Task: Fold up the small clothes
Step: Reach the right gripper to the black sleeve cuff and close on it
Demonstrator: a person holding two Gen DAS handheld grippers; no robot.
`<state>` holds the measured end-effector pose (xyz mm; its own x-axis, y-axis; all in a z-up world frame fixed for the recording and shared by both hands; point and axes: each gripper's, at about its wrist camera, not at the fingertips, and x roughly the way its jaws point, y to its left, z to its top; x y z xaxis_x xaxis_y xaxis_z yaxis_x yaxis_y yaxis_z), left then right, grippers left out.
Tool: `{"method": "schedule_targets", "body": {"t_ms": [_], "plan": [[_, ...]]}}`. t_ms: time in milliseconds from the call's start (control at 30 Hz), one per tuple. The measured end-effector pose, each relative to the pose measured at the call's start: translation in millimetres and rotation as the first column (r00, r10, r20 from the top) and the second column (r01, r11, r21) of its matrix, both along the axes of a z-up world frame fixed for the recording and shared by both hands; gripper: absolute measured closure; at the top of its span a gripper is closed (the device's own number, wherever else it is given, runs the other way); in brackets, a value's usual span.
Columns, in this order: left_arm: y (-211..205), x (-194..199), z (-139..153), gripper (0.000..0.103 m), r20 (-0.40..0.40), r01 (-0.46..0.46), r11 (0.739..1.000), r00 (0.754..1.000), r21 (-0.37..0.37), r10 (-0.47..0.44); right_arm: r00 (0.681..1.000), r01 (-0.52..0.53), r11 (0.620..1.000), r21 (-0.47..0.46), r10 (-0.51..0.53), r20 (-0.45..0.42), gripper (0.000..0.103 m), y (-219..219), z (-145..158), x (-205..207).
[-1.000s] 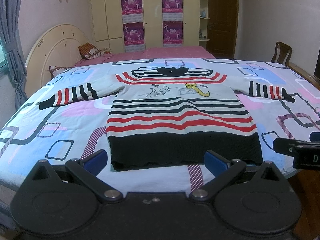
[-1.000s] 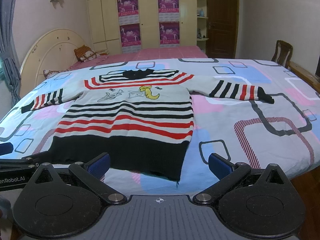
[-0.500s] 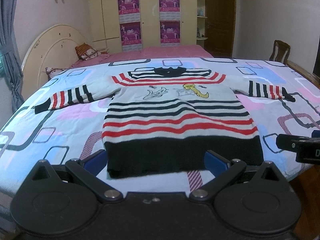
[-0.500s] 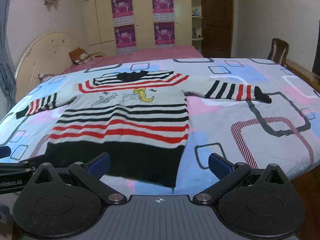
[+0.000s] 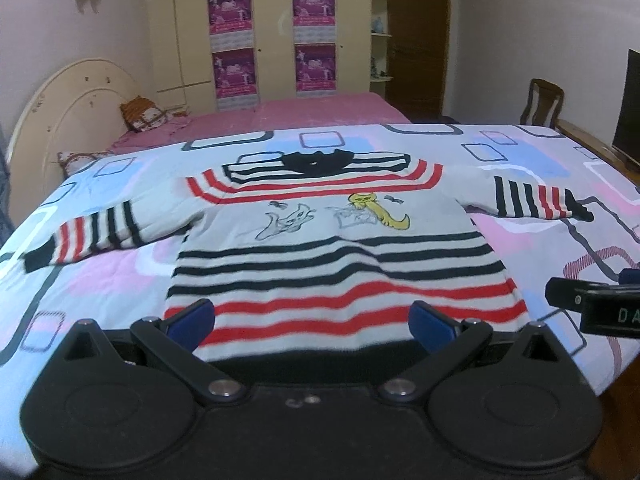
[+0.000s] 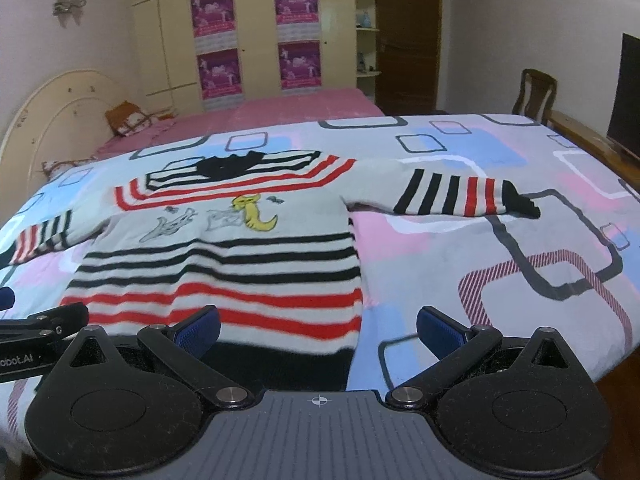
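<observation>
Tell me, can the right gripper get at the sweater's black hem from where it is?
Probably yes. The right gripper is open right above the striped sweater's black hem, nothing between them.

1. Left wrist view: right gripper [image 5: 600, 304] body, white letters "DA", cut off at frame edge.
2. Right wrist view: left gripper [image 6: 36, 332] body, "obot.AI", start cut off.
3. Wardrobe posters [image 6: 212, 14]: print unreadable.

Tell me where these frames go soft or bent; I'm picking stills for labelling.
Left wrist view: the near red stripes of the sweater are smeared, the posters stay fairly crisp, and fisheye bowing curves the bed edges and darkens the corners. Right wrist view: the same smear on the sweater's hem, while the open right gripper is sharp.
</observation>
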<state>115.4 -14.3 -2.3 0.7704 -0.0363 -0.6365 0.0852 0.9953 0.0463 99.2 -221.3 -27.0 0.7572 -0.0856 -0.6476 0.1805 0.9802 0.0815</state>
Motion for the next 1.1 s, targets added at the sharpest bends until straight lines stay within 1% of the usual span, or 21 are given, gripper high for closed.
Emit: {"method": "schedule_targets", "body": {"t_ms": [267,367,400,467,533,600,633,700,733,833,933,1033,1100], "plan": [[-2.3,54.5,-5.2,0.0,-0.007,0.07,0.998,0.998,-0.004,-0.07,0.996,0.092,0.996,-0.011,-0.092,-0.005,0.0,-14.3,-5.5,45.7],[-5.5,72.3,-7.9,0.0,-0.026,0.094,0.995,0.995,-0.025,-0.095,0.993,0.121,0.992,-0.021,-0.121,0.002,0.0,-24.9,-7.2,57.3],[-6.0,77.6,-8.7,0.0,-0.026,0.094,0.995,0.995,-0.031,-0.094,0.991,0.134,0.991,-0.026,-0.134,0.015,0.0,-31.0,-7.2,60.7],[-10.0,91.3,-12.3,0.0,-0.03,0.099,0.993,0.994,-0.056,-0.101,0.983,0.176,0.982,-0.065,-0.171,0.064,0.0,-43.6,-6.7,66.8],[-13.9,105.0,-17.0,0.0,-0.047,0.088,0.993,0.995,-0.075,-0.092,0.978,0.196,0.976,-0.094,-0.189,0.086,0.0,-58.0,-9.0,76.1],[-22.2,121.9,-23.7,0.0,-0.075,0.104,0.991,0.991,-0.088,-0.11,0.98,0.189,0.98,-0.066,-0.184,0.076,0.0,-76.8,-14.9,88.4],[-26.3,130.4,-26.8,0.0,-0.084,0.108,0.989,0.99,-0.097,-0.117,0.98,0.193,0.981,-0.033,-0.191,0.061,0.0,-89.2,-18.8,96.1],[-35.8,147.0,-31.9,0.0,-0.094,0.097,0.991,0.99,-0.095,-0.106,0.974,0.22,0.975,0.036,-0.221,0.044,0.0,-114.8,-25.8,109.1],[-41.6,156.0,-34.3,0.0,-0.106,0.098,0.991,0.989,-0.09,-0.107,0.97,0.239,0.97,0.054,-0.241,0.037,0.0,-127.5,-29.0,115.9],[-55.6,179.6,-39.6,0.0,-0.122,0.094,0.988,0.986,-0.121,-0.109,0.956,0.291,0.953,0.082,-0.293,0.009,0.0,-169.1,-35.0,137.4],[-72.4,203.0,-46.5,0.001,-0.145,0.085,0.988,0.984,-0.129,-0.104,0.949,0.314,0.945,0.088,-0.316,0.006,0.0,-207.4,-41.4,155.0],[-86.9,221.4,-51.8,0.008,-0.155,0.073,0.986,0.983,-0.15,-0.096,0.933,0.357,0.928,0.106,-0.36,0.012,0.0,-243.9,-49.8,166.8],[-96.1,229.2,-54.4,0.014,-0.149,0.072,0.987,0.984,-0.146,-0.094,0.918,0.391,0.911,0.133,-0.396,0.009,0.001,-266.2,-58.1,171.9]]}}
